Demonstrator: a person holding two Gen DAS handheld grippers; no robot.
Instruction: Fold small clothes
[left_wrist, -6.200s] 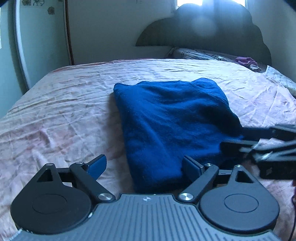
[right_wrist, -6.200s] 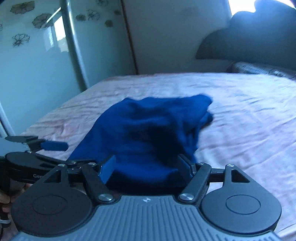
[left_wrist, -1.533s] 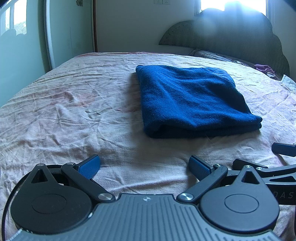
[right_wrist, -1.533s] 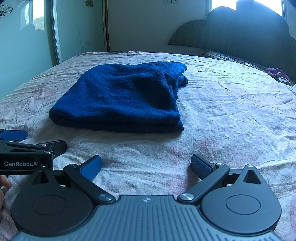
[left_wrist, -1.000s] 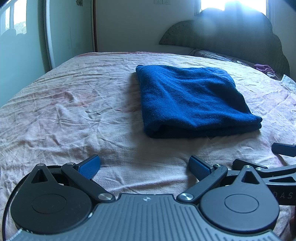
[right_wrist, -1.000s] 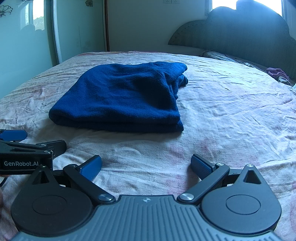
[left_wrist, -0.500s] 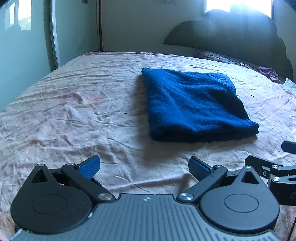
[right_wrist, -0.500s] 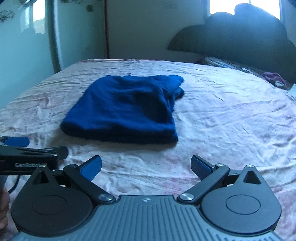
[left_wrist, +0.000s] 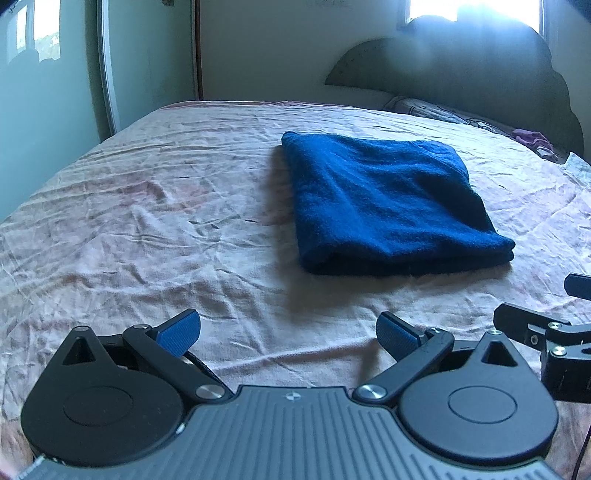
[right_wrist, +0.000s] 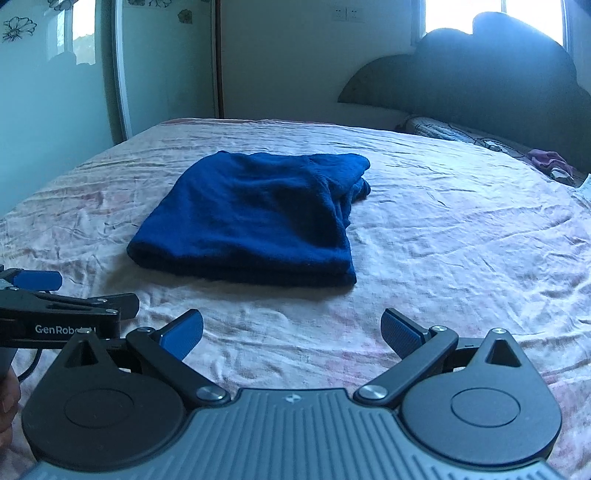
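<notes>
The pink bed sheet is wide and flat, with only small wrinkles, so a gripper can slide over most of it. The one big bump is the folded blue cloth lying in the middle. There is bare sheet on its left, on its right, and in front of it. The left gripper and the right gripper sit side by side near each other, both with fingers spread, well back from the cloth. Far back, a pillow and a dark headboard block the way.
</notes>
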